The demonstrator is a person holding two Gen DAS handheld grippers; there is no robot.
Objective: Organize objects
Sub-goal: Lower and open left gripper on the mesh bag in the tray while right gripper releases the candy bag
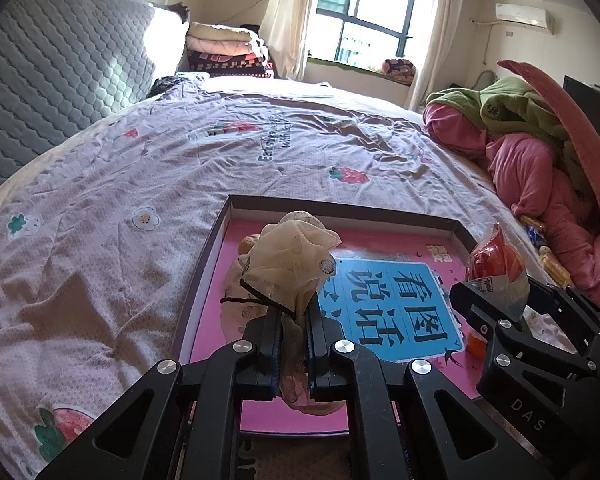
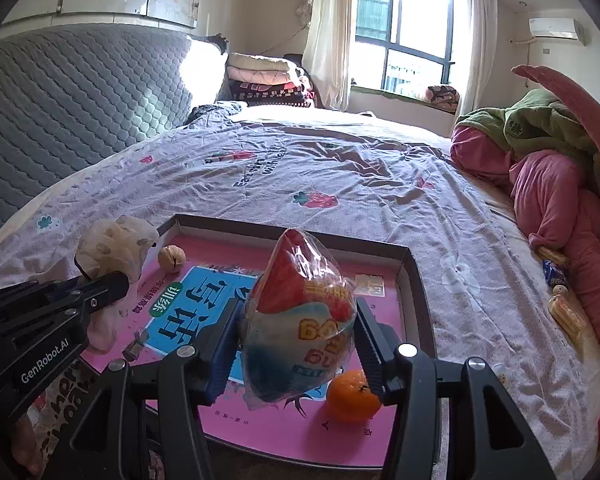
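**A:** What lies around the box lid [image 2: 416,276]?

**B:** It sits on the bed sheet [image 1: 148,168] near the bed's near edge, a shallow dark-rimmed lid with a pink printed floor. A walnut [image 2: 171,258] rests by its far left corner and a tangerine [image 2: 353,397] near its right wall, toward the near edge. Pink and green bedding [image 2: 548,184] is heaped along the bed's right edge, with small wrapped snacks [image 2: 565,314] beside it. A pinkish cloth [image 1: 236,304] lies on the lid's floor under the left gripper.

**A:** And the 2 grippers?

**B:** The left gripper [image 1: 294,344] is clenched on a beige mesh pouch [image 1: 288,256]. The pouch's neck is pinched between the fingers [image 1: 270,344] and its puffed body stands above the tips, over the lid's left half. The right gripper [image 2: 296,336] grasps a snack bag [image 2: 300,320]; both pads press its sides at mid-body, over the lid's right half.

**A:** Which way do they point?

**B:** The pouch's long axis runs along the fingers, bulb end away from the camera, with a dark cord trailing left. The bag also stands roughly upright, red sealed end up and away, its rounded bottom hanging just above the tangerine.
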